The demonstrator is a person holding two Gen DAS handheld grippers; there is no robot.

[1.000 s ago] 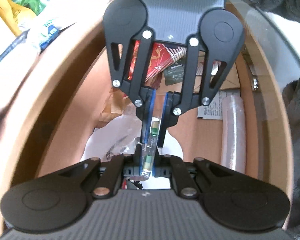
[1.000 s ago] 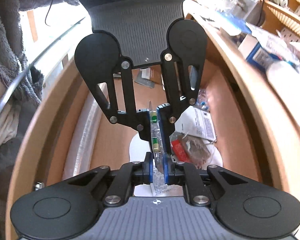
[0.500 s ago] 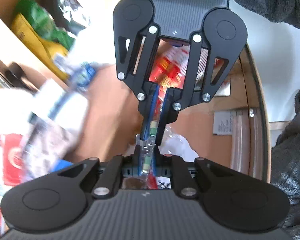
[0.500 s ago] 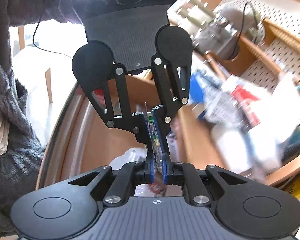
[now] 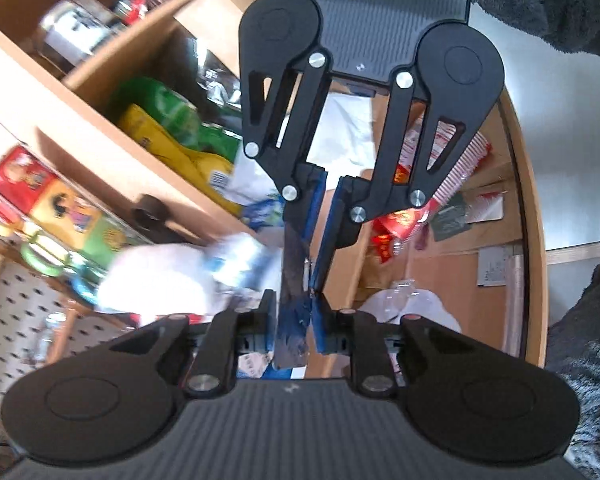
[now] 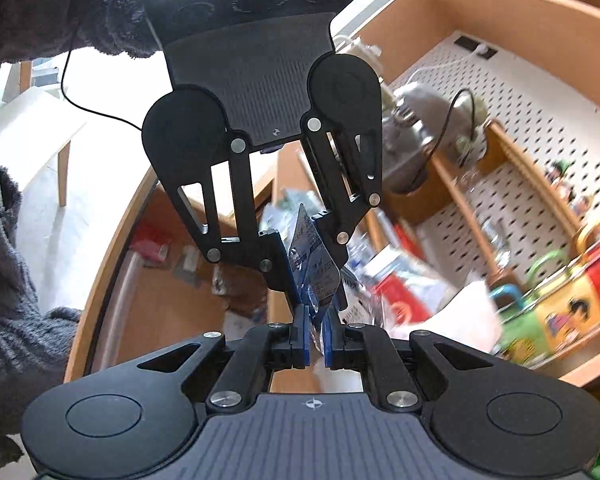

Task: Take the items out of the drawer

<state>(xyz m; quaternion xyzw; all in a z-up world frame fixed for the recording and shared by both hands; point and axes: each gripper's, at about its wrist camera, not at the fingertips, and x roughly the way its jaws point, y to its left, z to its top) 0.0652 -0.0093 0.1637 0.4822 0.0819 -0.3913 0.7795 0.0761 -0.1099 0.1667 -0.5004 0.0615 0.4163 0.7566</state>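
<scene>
The left gripper (image 5: 298, 312) is up above the open drawer (image 5: 534, 216), and its jaws are opening. A thin, flat, dark packet (image 5: 293, 276) stands on edge in the gap between the blue pads (image 5: 324, 326); whether they press on it is hard to tell. Facing it from twelve o'clock is the right gripper (image 5: 320, 220), its jaws narrow and closed on the far end of the same packet.

From the right wrist, the packet (image 6: 315, 264) looks clear and crinkly, with dark blue print on it, pinched low between the right gripper's (image 6: 316, 336) pads. The left gripper (image 6: 312, 280) meets it from twelve o'clock.

Down in the wooden drawer, at four o'clock in the left view, lies a white plate (image 5: 412, 308) with clear plastic on it. At two o'clock sit red-and-white striped wrappers (image 5: 452, 168) and papers. At nine o'clock there is a wooden shelf (image 5: 80, 120) with green and yellow bags (image 5: 168, 124) and a white pegboard (image 5: 16, 312). A grey fleece sleeve (image 6: 16, 312) fills the right view's left edge.
</scene>
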